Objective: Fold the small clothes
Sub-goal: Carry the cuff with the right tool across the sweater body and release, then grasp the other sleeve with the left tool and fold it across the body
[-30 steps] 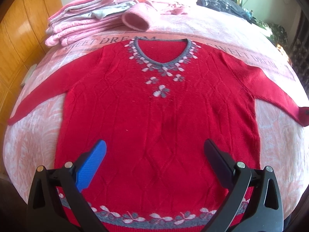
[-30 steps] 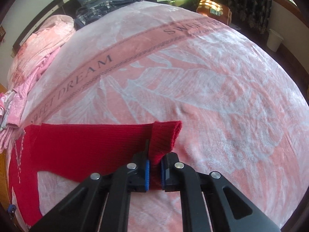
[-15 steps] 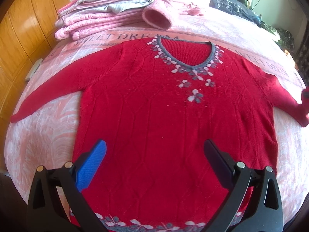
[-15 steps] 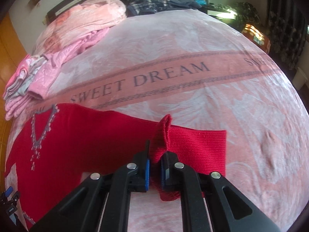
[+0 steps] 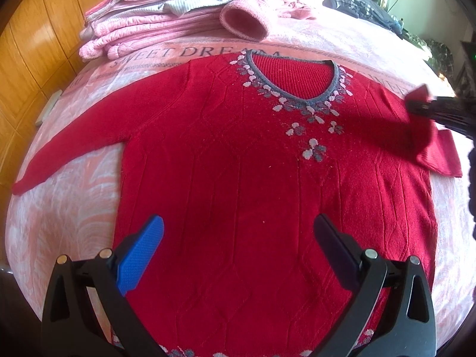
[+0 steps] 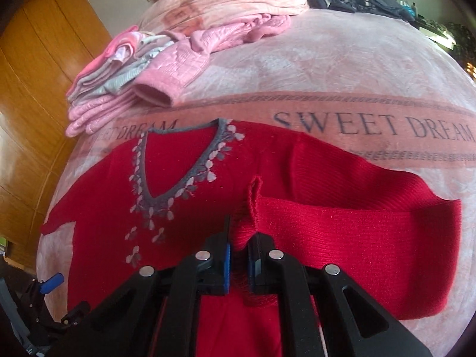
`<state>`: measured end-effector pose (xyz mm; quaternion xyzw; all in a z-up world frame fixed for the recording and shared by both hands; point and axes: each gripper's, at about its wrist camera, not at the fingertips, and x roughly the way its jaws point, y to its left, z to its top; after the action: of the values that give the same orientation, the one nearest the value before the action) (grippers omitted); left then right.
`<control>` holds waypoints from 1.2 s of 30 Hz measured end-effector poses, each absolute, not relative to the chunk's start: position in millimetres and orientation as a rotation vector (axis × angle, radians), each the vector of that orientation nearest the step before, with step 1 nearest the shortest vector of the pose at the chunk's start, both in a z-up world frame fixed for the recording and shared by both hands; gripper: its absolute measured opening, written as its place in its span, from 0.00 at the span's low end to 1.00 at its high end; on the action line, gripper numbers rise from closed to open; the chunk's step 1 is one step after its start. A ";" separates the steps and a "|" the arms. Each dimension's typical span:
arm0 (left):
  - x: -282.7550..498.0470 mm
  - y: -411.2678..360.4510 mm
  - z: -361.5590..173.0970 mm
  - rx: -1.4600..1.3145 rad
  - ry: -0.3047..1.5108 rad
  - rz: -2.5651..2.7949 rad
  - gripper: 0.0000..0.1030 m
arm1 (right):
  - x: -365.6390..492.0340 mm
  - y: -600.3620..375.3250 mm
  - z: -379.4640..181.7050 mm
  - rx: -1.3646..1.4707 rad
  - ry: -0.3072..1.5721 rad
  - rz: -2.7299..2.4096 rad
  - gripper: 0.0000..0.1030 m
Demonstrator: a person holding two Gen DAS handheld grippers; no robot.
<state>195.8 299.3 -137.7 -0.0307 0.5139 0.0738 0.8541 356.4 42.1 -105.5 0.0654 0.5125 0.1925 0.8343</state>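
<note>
One red sweater laid flat, front up, on pink blanket | right gripper clamped on sleeve cuff, sleeve doubled back toward chest | left gripper spread wide above hem, nothing held | pink clothes pile beyond collar

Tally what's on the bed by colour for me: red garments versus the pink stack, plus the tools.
Red sweater: 1
Pink folded stack: 1 pile, pieces uncountable
Tools: 2, left tool open, right tool shut on the sweater's sleeve cuff
Total: 4
</note>
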 end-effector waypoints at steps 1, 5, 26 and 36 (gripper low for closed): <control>197.6 297.3 -137.9 -0.060 1.081 0.150 0.97 | 359.2 45.8 -110.8 0.144 1.096 0.410 0.08; 206.9 286.1 -139.6 -0.048 1.086 0.128 0.97 | 364.9 52.2 -133.4 0.146 1.150 0.434 0.19; 350.3 148.1 -187.5 -0.096 1.201 -0.083 0.96 | 302.5 -83.4 -89.3 0.433 0.910 0.424 0.43; 357.9 133.0 -175.0 -0.074 1.131 -0.098 0.13 | 309.9 -95.1 -95.3 0.474 0.902 0.365 0.43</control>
<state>357.9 133.0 -175.0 -0.0348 0.5353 -0.0465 0.8427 309.9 -95.1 -95.3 0.2258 0.4291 0.1739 0.8571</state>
